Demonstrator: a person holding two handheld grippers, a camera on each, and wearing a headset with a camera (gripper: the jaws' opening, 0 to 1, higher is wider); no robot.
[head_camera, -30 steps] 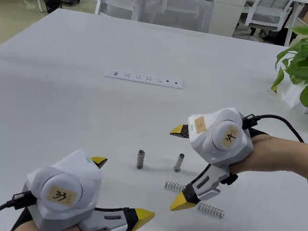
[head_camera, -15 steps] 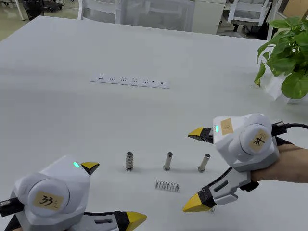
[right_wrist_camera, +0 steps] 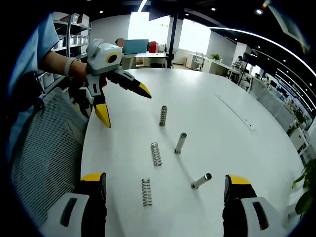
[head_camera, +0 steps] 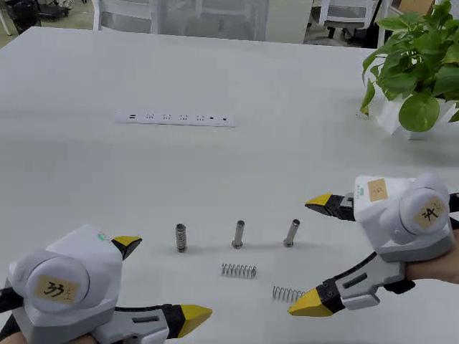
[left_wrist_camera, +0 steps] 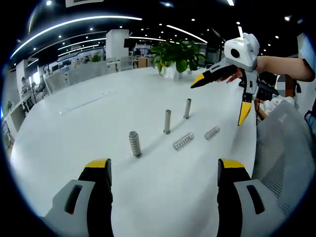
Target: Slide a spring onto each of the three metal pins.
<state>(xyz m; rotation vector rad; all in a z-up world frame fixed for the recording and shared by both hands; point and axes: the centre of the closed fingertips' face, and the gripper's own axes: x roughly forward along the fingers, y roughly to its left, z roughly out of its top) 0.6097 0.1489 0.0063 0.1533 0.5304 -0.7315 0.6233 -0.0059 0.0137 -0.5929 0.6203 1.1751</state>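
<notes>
Three metal pins stand in a row on the white table (head_camera: 215, 179). The left pin (head_camera: 181, 237) wears a spring; the middle pin (head_camera: 238, 234) and the right pin (head_camera: 290, 233) are bare. Two loose springs lie in front of them, one (head_camera: 239, 270) near the middle pin and one (head_camera: 287, 293) further right. My right gripper (head_camera: 318, 256) is open, right of the pins, with nothing between its jaws. My left gripper (head_camera: 159, 278) is open at the near left, also holding nothing. The left gripper view shows the sprung pin (left_wrist_camera: 134, 143), and the right gripper view shows both loose springs (right_wrist_camera: 155, 153) (right_wrist_camera: 146, 191).
A white power strip (head_camera: 176, 117) lies across the table further back. A potted plant (head_camera: 412, 68) stands at the far right. Chairs line the table's far edge.
The head camera has shifted, so the whole scene sits lower and further left. My right gripper has drawn away to the right, uncovering the right pin and the second loose spring.
</notes>
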